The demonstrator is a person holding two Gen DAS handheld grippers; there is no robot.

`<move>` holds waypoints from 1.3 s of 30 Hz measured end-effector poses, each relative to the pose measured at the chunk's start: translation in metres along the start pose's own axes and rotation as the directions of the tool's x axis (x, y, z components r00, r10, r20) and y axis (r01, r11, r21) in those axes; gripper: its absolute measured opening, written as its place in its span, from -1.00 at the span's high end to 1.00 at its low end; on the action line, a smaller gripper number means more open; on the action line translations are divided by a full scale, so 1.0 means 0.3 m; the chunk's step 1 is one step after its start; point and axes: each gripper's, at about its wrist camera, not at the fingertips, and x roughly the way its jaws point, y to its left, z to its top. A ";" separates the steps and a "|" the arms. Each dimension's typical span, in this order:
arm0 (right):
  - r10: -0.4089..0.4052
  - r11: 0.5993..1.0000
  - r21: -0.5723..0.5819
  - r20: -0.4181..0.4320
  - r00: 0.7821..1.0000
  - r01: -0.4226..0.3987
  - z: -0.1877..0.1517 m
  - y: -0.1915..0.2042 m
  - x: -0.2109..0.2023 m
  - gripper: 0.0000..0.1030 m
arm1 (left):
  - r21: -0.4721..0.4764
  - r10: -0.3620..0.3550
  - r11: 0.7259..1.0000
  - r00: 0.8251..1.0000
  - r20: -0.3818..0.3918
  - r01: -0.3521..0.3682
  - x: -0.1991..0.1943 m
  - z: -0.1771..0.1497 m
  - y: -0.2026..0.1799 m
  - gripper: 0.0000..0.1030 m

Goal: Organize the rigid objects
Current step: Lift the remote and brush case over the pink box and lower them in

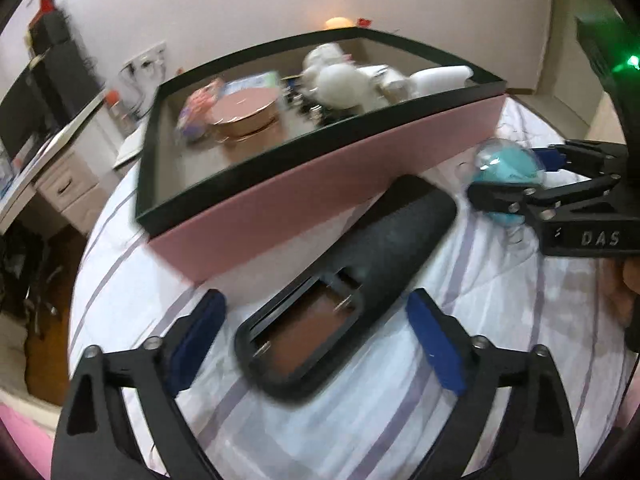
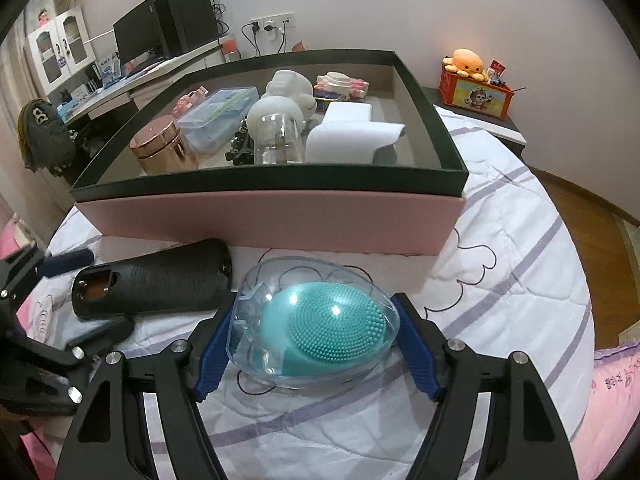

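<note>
A black case (image 1: 352, 280) with a brown window lies on the striped bedspread in front of the pink box (image 1: 320, 200); it also shows in the right wrist view (image 2: 160, 280). My left gripper (image 1: 316, 340) is open, its blue pads either side of the case's near end. A teal bristled brush in a clear egg-shaped shell (image 2: 316, 328) sits between the pads of my right gripper (image 2: 316, 348), which is shut on it. The left wrist view shows the shell (image 1: 506, 168) held in that gripper.
The pink box with a black rim (image 2: 256, 188) holds a copper jar (image 2: 160, 148), a clear plastic case (image 2: 216, 116), a glass jar (image 2: 276, 140) and white items. A desk with a monitor (image 2: 136, 36) stands left. A nightstand with an orange plush (image 2: 466, 60) stands right.
</note>
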 end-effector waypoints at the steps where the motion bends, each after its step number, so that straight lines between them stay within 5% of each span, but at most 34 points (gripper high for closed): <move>1: 0.000 1.000 0.000 0.000 1.000 0.000 0.002 0.001 0.003 -0.45 | 0.008 -0.006 1.000 1.000 -0.002 0.006 0.010 0.008 -0.008 -0.88; 19: 0.025 0.999 0.028 0.020 0.999 -0.025 -0.030 -0.030 -0.033 -0.44 | -0.059 -0.072 0.996 0.997 -0.002 0.072 -0.065 -0.045 -0.070 -0.03; 23: 0.029 0.999 0.033 0.024 0.999 -0.029 -0.043 -0.044 -0.059 -0.43 | -0.031 -0.059 0.998 0.998 -0.010 0.059 -0.081 -0.062 -0.091 0.02; 28: 0.025 0.999 0.033 0.012 1.000 -0.026 -0.059 -0.048 -0.052 -0.43 | 0.013 -0.024 1.000 1.000 0.000 0.024 -0.043 -0.034 -0.104 -0.36; 30: 0.017 0.999 0.028 0.008 1.000 -0.017 -0.063 -0.042 -0.046 -0.43 | -0.017 -0.057 0.998 0.998 -0.003 0.057 -0.027 -0.024 -0.091 -0.35; 33: 0.000 1.000 0.013 0.005 1.000 0.000 -0.069 -0.033 -0.041 -0.43 | -0.049 -0.088 0.995 0.996 -0.001 0.088 -0.032 -0.021 -0.092 0.00; 39: -0.006 1.000 0.003 0.011 1.000 0.006 -0.084 -0.027 -0.054 -0.41 | -0.078 -0.091 0.993 0.996 0.016 0.092 -0.062 -0.047 -0.113 0.14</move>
